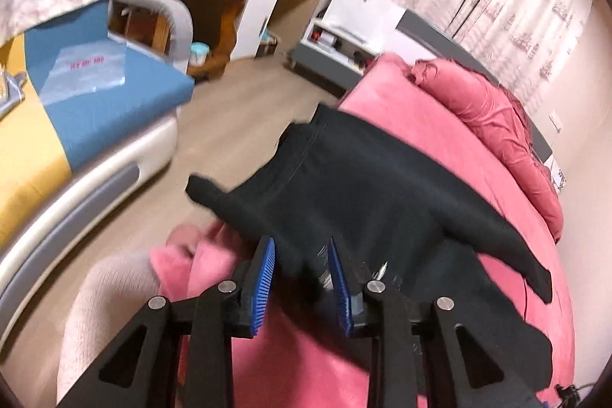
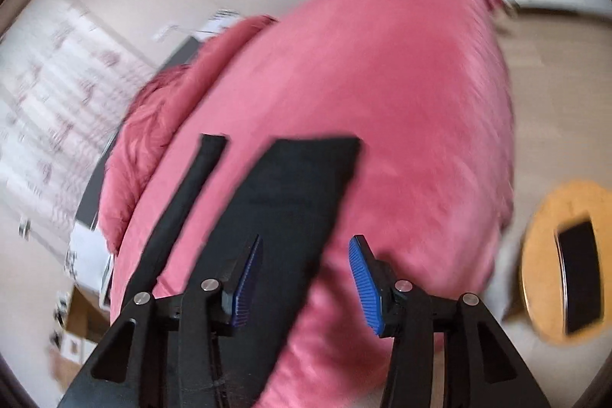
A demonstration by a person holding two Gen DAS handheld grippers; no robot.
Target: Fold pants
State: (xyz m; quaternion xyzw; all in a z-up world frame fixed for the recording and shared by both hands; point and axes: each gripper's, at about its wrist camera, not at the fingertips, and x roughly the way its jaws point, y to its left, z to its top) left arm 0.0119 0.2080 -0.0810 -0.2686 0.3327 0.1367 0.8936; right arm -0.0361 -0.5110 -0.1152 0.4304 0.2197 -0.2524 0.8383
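Black pants (image 1: 367, 186) lie spread on pink bed cover (image 1: 459, 140). Left gripper (image 1: 302, 278) jaws parted above fabric edge, pinching nothing. Right gripper (image 2: 306, 278) spread wide over pant leg (image 2: 298, 201), pads clear.

Left gripper (image 1: 302, 287), right gripper (image 2: 306, 283): black linkage arms, silver rivets, ribbed blue pads.
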